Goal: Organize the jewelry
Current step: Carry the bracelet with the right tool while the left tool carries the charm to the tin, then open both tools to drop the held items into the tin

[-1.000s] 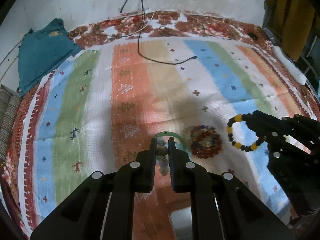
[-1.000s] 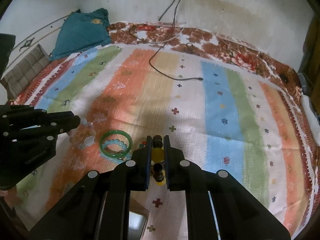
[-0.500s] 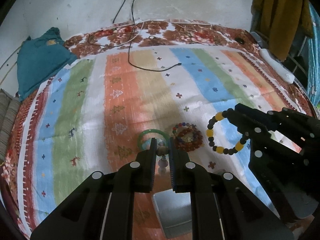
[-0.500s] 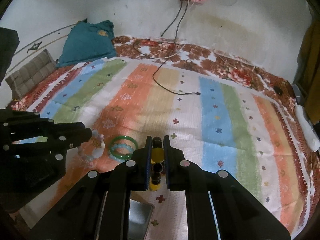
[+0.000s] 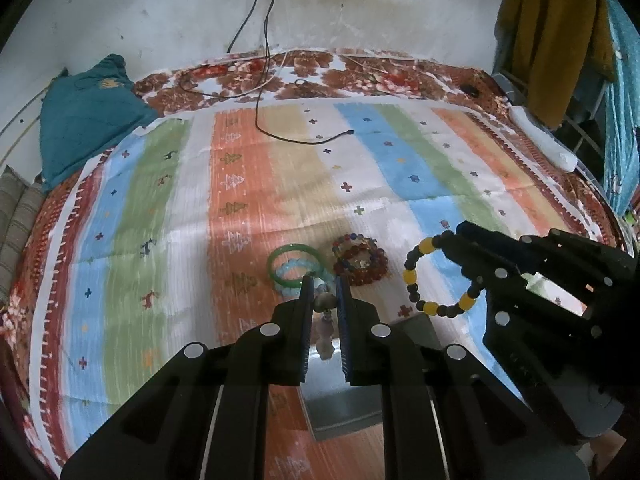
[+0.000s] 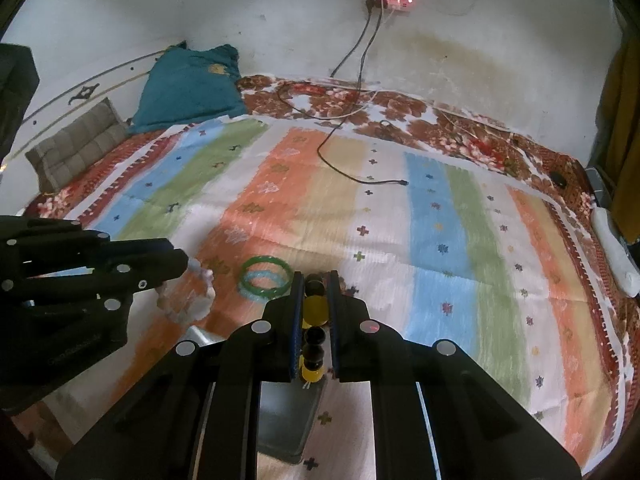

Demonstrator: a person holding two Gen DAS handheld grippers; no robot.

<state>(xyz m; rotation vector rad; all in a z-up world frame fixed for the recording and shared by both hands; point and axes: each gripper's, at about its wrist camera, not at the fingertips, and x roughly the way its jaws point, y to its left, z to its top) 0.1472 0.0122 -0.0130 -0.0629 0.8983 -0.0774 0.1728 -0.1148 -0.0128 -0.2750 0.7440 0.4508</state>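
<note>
My left gripper (image 5: 324,282) is shut on a pale bead bracelet (image 5: 326,320), which hangs between its fingers above the striped cloth (image 5: 240,184). My right gripper (image 6: 315,278) is shut on a black-and-yellow bead bracelet (image 6: 314,312); in the left wrist view that bracelet (image 5: 412,276) dangles as a loop from the right gripper (image 5: 456,234). On the cloth just beyond both lie a green bangle (image 5: 294,247) with a light blue bead bracelet inside it, and a heap of red bead bracelets (image 5: 360,260). A grey metal box (image 5: 344,404) sits under both grippers.
A black cable (image 5: 280,136) trails across the far part of the cloth. A teal cushion (image 5: 88,120) and a grey quilted cushion (image 6: 76,148) lie far left. A white power strip (image 6: 612,248) rests along the right edge. Clothes (image 5: 556,32) hang at the far right.
Both grippers have risen and drawn back from the jewelry on the cloth, each still gripping its bracelet. The grey box has come into view beneath them.
</note>
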